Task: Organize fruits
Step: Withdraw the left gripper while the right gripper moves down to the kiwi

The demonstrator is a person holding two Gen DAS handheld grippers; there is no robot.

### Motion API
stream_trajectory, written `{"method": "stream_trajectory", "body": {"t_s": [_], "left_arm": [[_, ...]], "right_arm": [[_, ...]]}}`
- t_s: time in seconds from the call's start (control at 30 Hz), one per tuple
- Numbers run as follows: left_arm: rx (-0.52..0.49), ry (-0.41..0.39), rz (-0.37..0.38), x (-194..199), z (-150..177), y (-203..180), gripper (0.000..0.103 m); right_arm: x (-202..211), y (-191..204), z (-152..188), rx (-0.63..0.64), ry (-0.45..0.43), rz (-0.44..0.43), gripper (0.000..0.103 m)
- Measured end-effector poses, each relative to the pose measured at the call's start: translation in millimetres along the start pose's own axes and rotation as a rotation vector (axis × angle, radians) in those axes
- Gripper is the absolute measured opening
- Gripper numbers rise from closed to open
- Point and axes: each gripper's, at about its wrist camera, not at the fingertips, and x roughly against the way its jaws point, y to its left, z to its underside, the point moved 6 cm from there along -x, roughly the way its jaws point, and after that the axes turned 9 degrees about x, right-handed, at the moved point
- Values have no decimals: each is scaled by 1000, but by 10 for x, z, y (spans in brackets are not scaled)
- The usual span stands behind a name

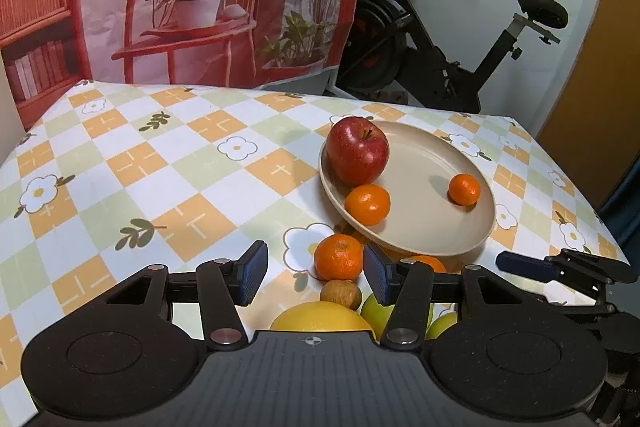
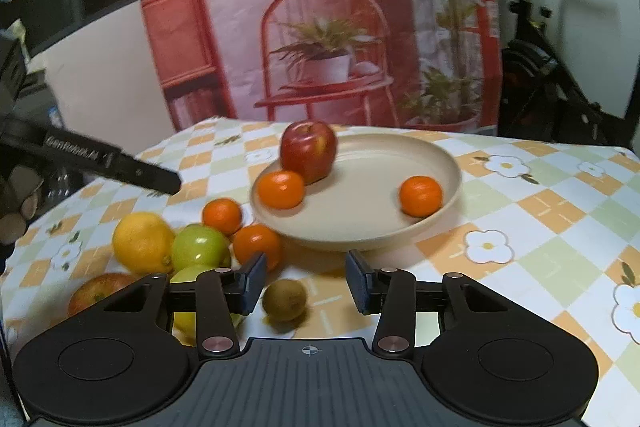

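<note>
My left gripper [image 1: 316,277] stands with jaws apart, clamping nothing; a mandarin [image 1: 339,256] lies between its pads at 12 o'clock, untouched; the kiwi [image 1: 341,293] sits just below it, the lemon [image 1: 322,317] nearer still. My right gripper [image 2: 306,283] has its jaws apart and empty; the kiwi [image 2: 285,299] lies between them, closer to the left pad, no contact visible. The plate [image 2: 400,227] lies at 12 o'clock beyond both tools, carrying a red apple [image 2: 309,150] and two mandarins; green apples [image 2: 199,247] cluster at 10 o'clock of my right gripper on the tablecloth [image 2: 540,227].
</note>
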Motion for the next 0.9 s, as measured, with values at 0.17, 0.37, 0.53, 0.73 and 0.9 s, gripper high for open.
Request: {"method": "stream_trajectory", "body": {"t_s": [0.17,0.37,0.53,0.73,0.9], "left_arm": [[6,11,0,-29,43,19,55],[8,17,-6,-41,63,25,55],[14,27,-12,-56,82,49,55],[23,38,-17,-78,91,66,55],[24,48,-20,-107,101,65,55]], "right_arm": [[-46,121,33,56,36,-32,33],[-70,160,54,69,55,-46,29],[-84,119,64,49,67,-50,29],[-98,98,80,32,76,-59,27],[-92,70,78,28,65,-48,25]]}}
